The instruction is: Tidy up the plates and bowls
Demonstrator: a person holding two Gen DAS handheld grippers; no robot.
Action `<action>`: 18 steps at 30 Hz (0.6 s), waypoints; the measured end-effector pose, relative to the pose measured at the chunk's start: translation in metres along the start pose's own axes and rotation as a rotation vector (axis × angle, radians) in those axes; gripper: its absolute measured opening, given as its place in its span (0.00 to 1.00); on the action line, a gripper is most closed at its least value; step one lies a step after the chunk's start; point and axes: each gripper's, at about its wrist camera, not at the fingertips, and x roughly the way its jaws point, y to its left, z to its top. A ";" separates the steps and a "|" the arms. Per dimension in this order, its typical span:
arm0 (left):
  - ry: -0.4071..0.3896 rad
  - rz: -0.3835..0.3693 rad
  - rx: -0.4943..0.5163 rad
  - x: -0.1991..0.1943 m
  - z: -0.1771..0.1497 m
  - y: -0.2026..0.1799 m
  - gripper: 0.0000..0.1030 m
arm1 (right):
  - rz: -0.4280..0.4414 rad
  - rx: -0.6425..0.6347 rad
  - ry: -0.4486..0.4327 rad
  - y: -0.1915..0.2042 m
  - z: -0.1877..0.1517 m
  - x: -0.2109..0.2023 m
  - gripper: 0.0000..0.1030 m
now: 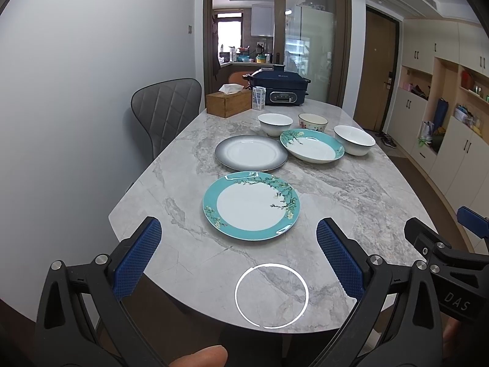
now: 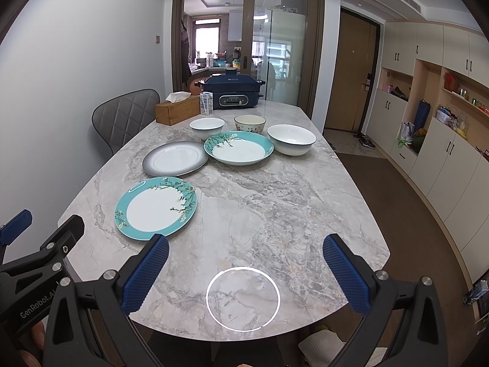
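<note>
The left gripper point(image 1: 238, 253) hangs over the near edge of the table point(image 1: 351, 189). Its blue fingers point(image 1: 139, 257) are spread wide and hold nothing. The right gripper point(image 2: 246, 267) hangs over the near edge too, just beside the left one. Its fingers point(image 2: 342, 272) are also spread wide and hold nothing.

A teal plate point(image 1: 251, 205) with flowers lies flat nearest the near edge, toward the left side. Behind it lies a grey plate point(image 1: 251, 152), and the two are almost touching. Just right of the grey plate sits a teal dish point(image 1: 311, 145) with flowers. Three bowls stand behind these, in the far half of the table. A white bowl point(image 1: 275, 124) is on the left. A cream bowl point(image 1: 313, 121) with small flowers is in the middle. A big white bowl point(image 1: 354, 139) is on the right, close to the teal dish.

At the far edge stand a wooden tissue box point(image 1: 228, 102), a small carton point(image 1: 258, 98) and a dark blue cooker point(image 1: 279, 88). A grey chair point(image 1: 166, 113) stands at the left edge.
</note>
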 end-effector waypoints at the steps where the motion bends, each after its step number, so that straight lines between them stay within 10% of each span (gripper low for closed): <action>1: 0.001 0.001 0.001 0.000 0.000 0.000 1.00 | 0.000 0.000 -0.001 0.000 0.000 0.000 1.00; 18: 0.005 0.000 0.002 0.003 -0.004 -0.003 1.00 | 0.000 -0.001 0.002 -0.001 0.000 0.001 1.00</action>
